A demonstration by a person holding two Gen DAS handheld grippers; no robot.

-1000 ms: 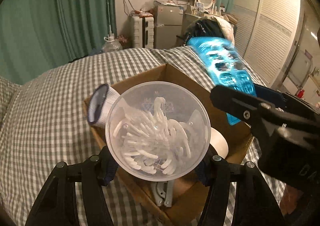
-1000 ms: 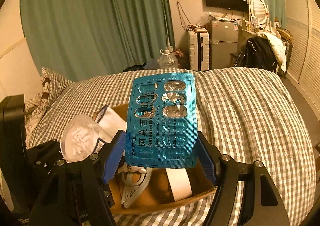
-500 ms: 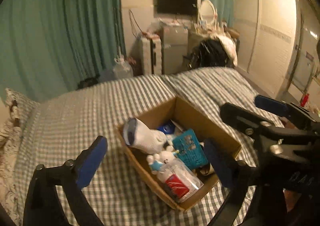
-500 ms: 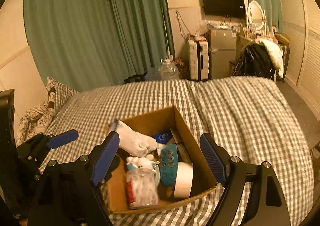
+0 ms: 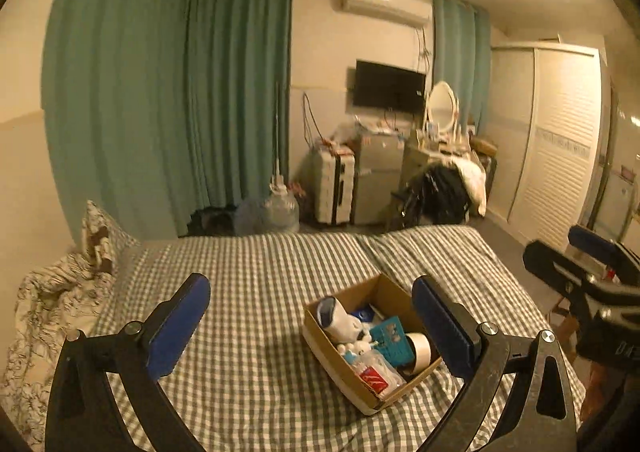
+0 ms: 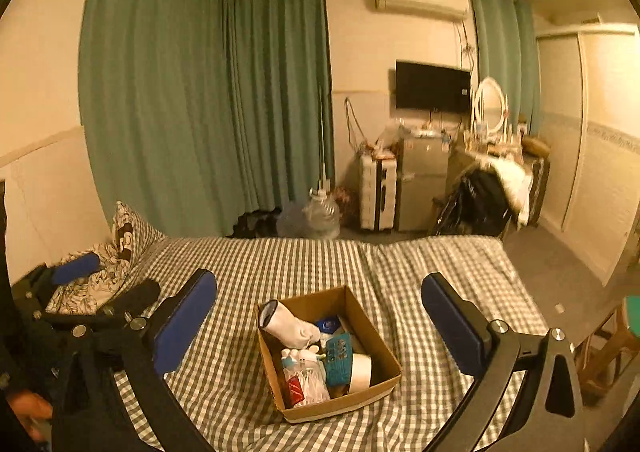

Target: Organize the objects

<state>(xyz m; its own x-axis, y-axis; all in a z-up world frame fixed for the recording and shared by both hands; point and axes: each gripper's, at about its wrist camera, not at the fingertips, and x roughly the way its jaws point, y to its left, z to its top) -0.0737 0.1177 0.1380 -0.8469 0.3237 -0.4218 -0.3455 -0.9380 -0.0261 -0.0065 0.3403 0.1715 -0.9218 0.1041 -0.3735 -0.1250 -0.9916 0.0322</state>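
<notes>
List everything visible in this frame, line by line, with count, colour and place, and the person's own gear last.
cardboard box: 1, brown, on the bed
sock: 1, white, in the box, far end
blister pack: 1, teal, in the box
clear container: 1, red label, in the box, near end
white roll: 1, in the box, right side
bed cover: 1, grey-white check
pillow: 1, patterned, left
curtains: green, back wall
TV: 1, black, wall
left gripper: open, empty
right gripper: open, empty
</notes>
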